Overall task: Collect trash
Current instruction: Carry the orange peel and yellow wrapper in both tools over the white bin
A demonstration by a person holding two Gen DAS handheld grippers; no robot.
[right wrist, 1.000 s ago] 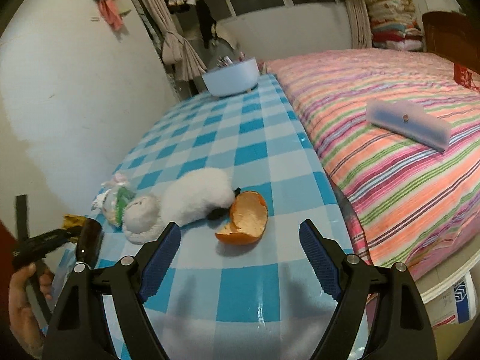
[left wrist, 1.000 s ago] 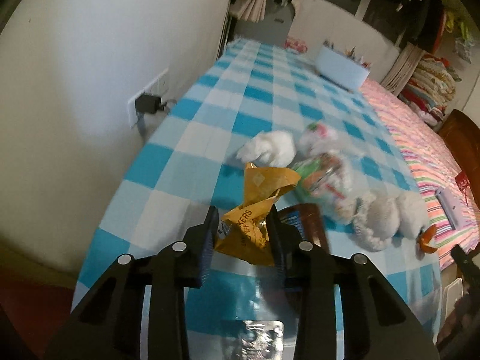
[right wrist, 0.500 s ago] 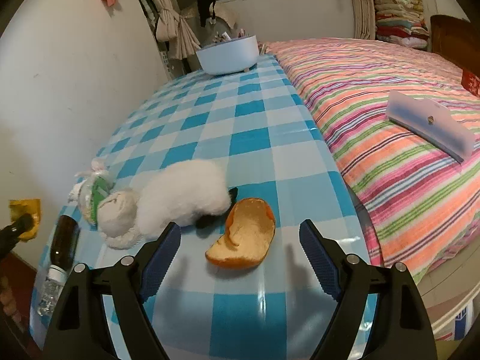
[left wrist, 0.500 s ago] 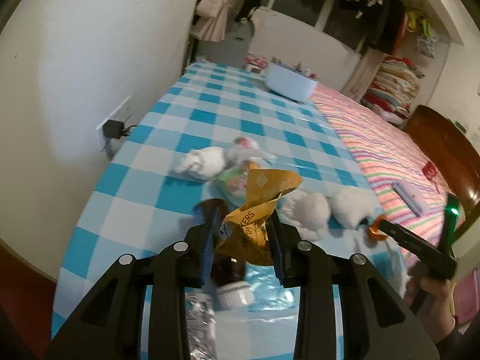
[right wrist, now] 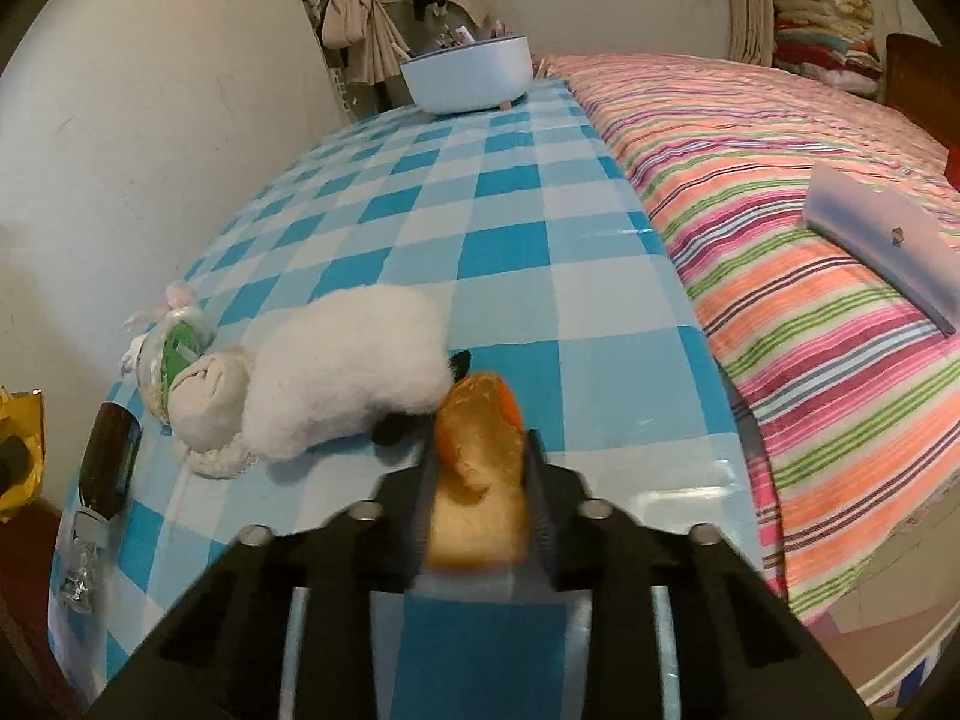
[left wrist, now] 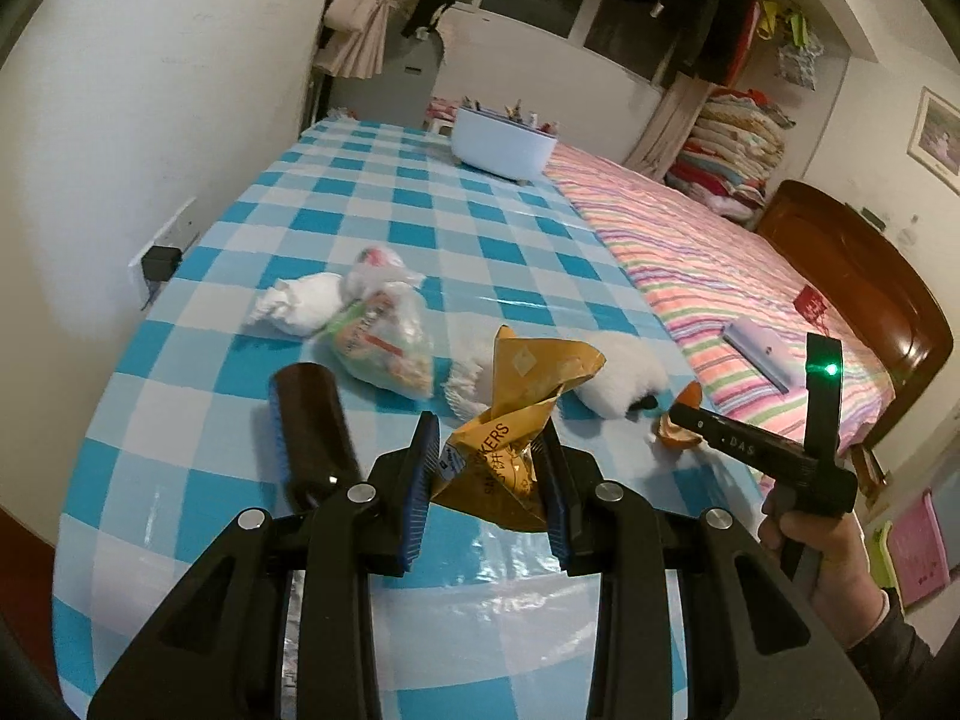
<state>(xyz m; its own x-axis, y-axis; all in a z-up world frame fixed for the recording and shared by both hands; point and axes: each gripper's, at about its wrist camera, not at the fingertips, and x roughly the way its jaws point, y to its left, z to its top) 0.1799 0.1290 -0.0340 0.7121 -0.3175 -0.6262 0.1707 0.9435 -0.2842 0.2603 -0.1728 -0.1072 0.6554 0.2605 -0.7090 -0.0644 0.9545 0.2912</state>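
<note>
Checked blue cloth covers the table (right wrist: 510,228), where a white plush (right wrist: 348,372), a brown bottle (left wrist: 312,420) and a snack bag (left wrist: 384,348) lie. The right gripper (right wrist: 480,468), gaping over the orange peel (right wrist: 480,480) half a second ago, has now closed on it. The left gripper (left wrist: 489,471) still pinches the yellow wrapper (left wrist: 516,432), held above the table's near end.

A blue-and-white checked tablecloth (left wrist: 372,222) is seen, and beside it a bedspread (right wrist: 780,192) striped in pink, orange and green. A mustard-yellow wrapper (left wrist: 516,420) is shown against black grippers with blue pads (left wrist: 420,480). Orange peel (right wrist: 480,468), a white plush (right wrist: 348,378) and a pale-blue bowl (right wrist: 468,75) are picked out.
</note>
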